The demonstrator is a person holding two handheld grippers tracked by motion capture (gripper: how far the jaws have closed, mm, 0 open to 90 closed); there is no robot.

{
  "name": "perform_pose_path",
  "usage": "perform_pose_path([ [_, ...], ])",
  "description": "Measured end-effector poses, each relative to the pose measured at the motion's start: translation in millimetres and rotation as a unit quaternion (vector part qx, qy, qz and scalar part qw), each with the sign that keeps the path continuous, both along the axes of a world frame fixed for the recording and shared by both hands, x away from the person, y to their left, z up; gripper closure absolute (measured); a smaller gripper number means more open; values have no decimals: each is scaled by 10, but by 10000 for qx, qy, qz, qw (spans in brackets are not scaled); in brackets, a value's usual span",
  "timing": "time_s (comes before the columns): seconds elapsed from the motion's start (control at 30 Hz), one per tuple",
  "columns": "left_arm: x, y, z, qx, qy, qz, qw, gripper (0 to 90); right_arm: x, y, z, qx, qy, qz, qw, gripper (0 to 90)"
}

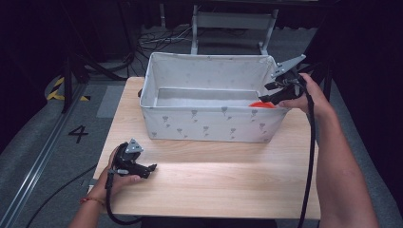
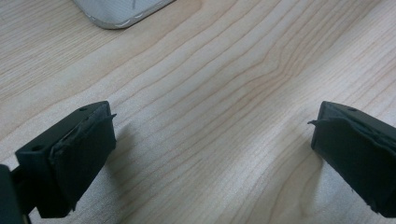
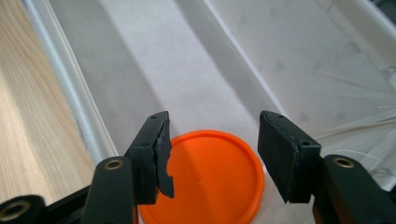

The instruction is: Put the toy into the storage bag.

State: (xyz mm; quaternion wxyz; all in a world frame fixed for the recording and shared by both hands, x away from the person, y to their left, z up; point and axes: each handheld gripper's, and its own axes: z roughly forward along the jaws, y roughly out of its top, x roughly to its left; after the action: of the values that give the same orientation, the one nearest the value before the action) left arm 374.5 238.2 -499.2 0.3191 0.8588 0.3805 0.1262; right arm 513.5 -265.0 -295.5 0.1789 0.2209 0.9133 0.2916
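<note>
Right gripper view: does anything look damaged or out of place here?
Yes. The pad on one jaw of the right gripper is torn, with a ragged edge hanging over the orange disc. The disc lies flat on the floor of the fabric bin, between the open jaws, not gripped.

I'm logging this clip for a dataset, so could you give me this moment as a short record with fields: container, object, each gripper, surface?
container: white fabric bin with a small grey print, open top, standing on the table
object: flat round orange lid, lying on the bin's floor near its right end
right gripper: right gripper over the bin's right end, jaws apart above the lid, pads not pressing on it
left gripper: left gripper low over bare wood in front of the bin, jaws wide apart, nothing between them
surface: light wooden table
</note>
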Motion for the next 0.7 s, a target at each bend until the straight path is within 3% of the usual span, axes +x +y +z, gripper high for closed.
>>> perform_pose_path([
  [0.27, 0, 0, 0, 0, -1, 1, 10000, 1, -204, -108, 89, 366, -290, -211, 9987, 349],
  [0.43, -1, -2, -2, -1, -11, 16, 10000, 2, -391, -200, 156, 673, -499, -303, 9960, 310],
  [0.7, -3, -3, 0, -1, 1, 23, 10000, 2, -751, -288, 186, 752, -787, -322, 9935, 293],
])
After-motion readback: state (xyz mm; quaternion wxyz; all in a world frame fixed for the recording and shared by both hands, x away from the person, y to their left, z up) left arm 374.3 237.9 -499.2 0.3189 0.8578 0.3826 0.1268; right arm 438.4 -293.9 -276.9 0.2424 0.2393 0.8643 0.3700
